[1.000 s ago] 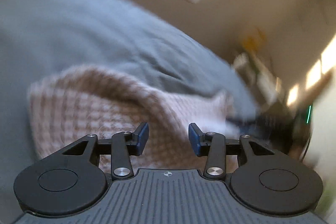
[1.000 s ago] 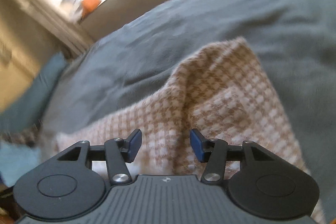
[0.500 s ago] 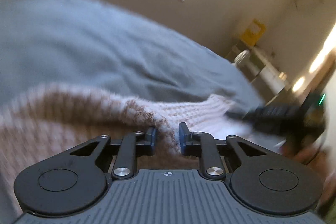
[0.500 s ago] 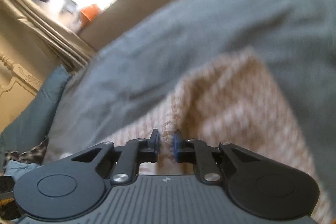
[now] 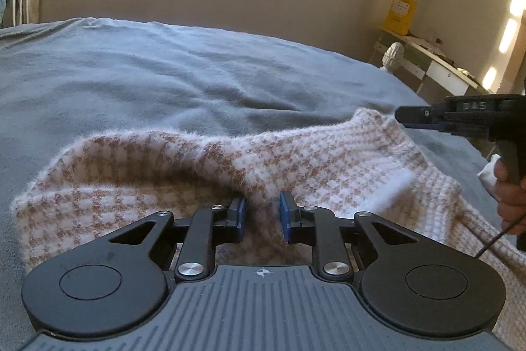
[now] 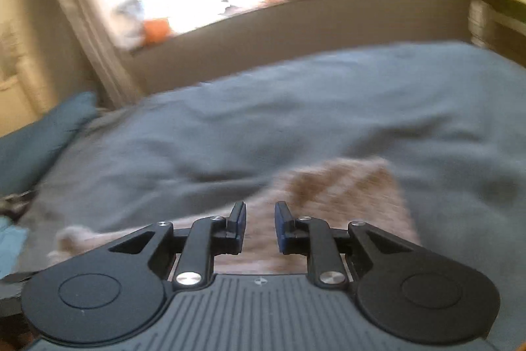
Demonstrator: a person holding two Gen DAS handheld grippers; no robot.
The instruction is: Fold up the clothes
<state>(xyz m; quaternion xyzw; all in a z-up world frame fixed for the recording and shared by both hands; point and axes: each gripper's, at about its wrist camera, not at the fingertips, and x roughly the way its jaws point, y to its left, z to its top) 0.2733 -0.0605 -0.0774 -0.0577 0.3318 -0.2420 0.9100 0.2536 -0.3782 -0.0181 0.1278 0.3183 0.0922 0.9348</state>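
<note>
Fuzzy tan-and-white knit: sweater (image 5: 328,160), lying on the grey blanket (image 5: 164,81), near edge bunched. Clamped narrow on a fold of it by the left gripper (image 5: 261,210); far corner pinched and raised by the right gripper (image 6: 259,213). Both pairs of jaws just eased open a touch, cloth between. Could slip free mid-fold if loosened further; could crease askew under uneven pull.

A fuzzy knitted sweater (image 5: 328,160) in a brown-and-white houndstooth pattern lies rumpled on the grey bedspread (image 5: 164,78), near its front edge. One fold of it stands raised as a ridge, and a white ribbed band shows toward its right side. In the right wrist view it is blurred.
</note>
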